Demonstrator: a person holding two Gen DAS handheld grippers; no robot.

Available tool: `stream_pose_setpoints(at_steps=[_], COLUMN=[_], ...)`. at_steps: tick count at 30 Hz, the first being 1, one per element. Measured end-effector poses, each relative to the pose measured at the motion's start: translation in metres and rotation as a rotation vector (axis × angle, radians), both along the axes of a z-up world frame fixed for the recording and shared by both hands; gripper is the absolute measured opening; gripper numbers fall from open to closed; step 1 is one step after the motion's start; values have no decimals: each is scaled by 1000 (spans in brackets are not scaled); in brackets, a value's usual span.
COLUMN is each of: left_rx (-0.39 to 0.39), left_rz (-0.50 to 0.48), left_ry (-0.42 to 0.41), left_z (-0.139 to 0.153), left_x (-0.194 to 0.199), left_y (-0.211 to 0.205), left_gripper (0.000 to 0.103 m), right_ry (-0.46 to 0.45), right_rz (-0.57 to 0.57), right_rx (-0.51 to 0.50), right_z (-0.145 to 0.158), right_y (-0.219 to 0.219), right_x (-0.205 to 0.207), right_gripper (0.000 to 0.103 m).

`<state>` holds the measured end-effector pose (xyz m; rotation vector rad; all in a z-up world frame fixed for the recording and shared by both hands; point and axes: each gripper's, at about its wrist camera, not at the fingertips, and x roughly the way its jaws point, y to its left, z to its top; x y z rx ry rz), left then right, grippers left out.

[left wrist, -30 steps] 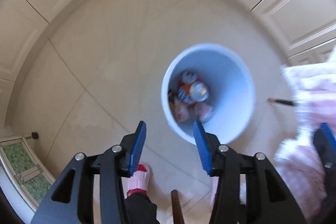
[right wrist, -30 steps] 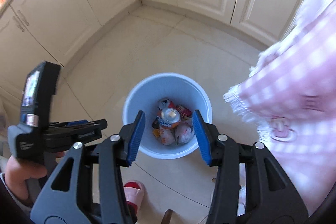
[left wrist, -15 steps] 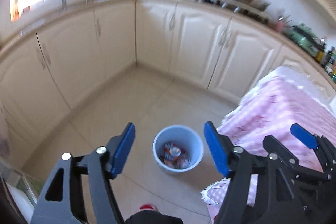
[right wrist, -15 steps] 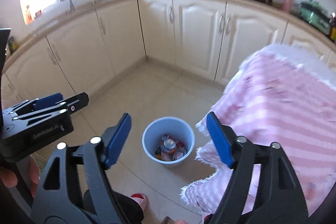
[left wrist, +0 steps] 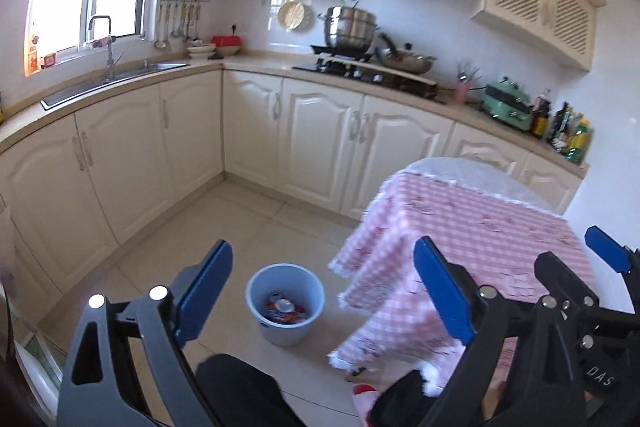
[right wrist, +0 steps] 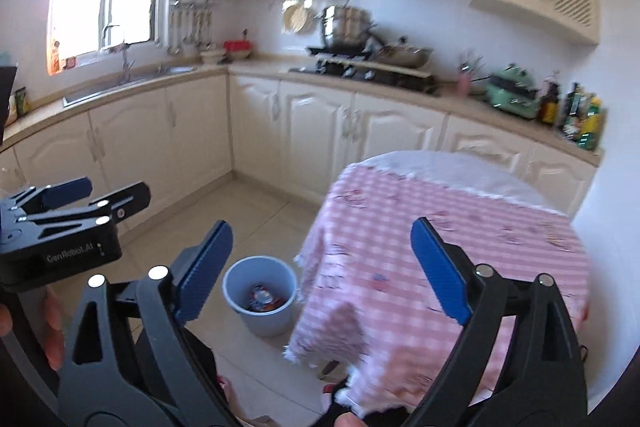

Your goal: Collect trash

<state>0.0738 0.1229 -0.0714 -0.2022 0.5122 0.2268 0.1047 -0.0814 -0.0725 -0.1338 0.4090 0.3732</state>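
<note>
1. Trash [left wrist: 285, 308]: cans and wrappers lie at the bottom of the pale blue bin [left wrist: 256, 301], which stands upright on the floor [left wrist: 248, 223], just left of the desk [left wrist: 480, 223] with its pink checked cloth.
2. Left hand-held gripper [left wrist: 322, 289]: jaws have just been opening and stand wide apart, with nothing between the blue pads. The bin shows far below, between the fingers.
3. Right hand-held gripper [right wrist: 320, 267]: jaws have just been opening and stand wide, nothing held. It sits above the near edge of the desk.
4. Left hand-held gripper body appears at the left edge of the right wrist view, beside the right unit, a hand [right wrist: 54, 331] wrapped around its grip.
5. Cabinets [left wrist: 320, 143] line the far and left walls.
</note>
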Motion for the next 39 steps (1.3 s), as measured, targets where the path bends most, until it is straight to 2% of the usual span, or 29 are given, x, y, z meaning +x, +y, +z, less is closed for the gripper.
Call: stream_pose_setpoints(at_steps=[2,6,9,18,27,39], left_rx=[-20,39,39,90,86,87], left_rz=[-30,-70,-102,-145,-182,-224], left_ry=[-7,-53,-76,-179,-218,-219], left_z=[9,24,32,58,59,53], left_x=[-9,-28,-42,-72,-71,-62], left_y=[-14,-45,-60,-87,-92,-96], left_gripper=[92,92,92,92,92,92], right_ry=[-29,-69,-97,-163,-208,-214], right_rz=[-26,-68,-88,-127,-166,-199], right_rx=[8,33,64,91,99,102], right_z=[10,23,33,51,56,57], right_y=[-18,-42,-60,-74,-79,-85], right_x=[-19,-45,-62,-92,-106,-108], right_gripper=[91,92,93,95,96,96])
